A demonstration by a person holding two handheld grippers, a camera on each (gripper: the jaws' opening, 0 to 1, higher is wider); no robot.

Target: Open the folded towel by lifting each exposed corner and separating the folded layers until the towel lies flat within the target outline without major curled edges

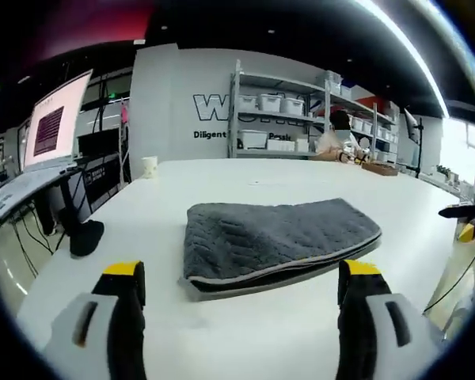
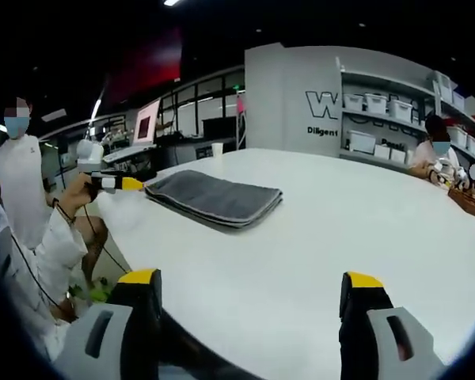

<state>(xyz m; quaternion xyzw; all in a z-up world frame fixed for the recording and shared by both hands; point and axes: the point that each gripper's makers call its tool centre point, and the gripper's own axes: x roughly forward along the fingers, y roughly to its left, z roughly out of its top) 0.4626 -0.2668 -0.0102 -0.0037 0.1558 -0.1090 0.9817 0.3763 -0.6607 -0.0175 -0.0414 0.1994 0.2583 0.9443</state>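
Note:
A grey quilted towel (image 1: 277,241) lies folded in layers on the white table (image 1: 301,178), its stacked edges facing my left gripper. My left gripper (image 1: 241,297) hovers just short of that near edge, jaws wide open and holding nothing. In the right gripper view the same towel (image 2: 214,198) lies far off toward the table's left side (image 2: 340,237). My right gripper (image 2: 249,313) stands open over the table's near edge, well away from the towel. The left gripper (image 2: 115,184) shows there in a person's hand, beside the towel's left end. The right gripper (image 1: 467,218) peeks in at the left gripper view's right edge.
A raised laptop (image 1: 51,127) and a black stand base (image 1: 87,237) sit off the table's left. A white cup (image 1: 149,166) stands at the far edge. Shelves with bins (image 1: 281,111) line the back wall. One person (image 2: 435,154) sits at the far right, another person (image 2: 20,182) stands at the left.

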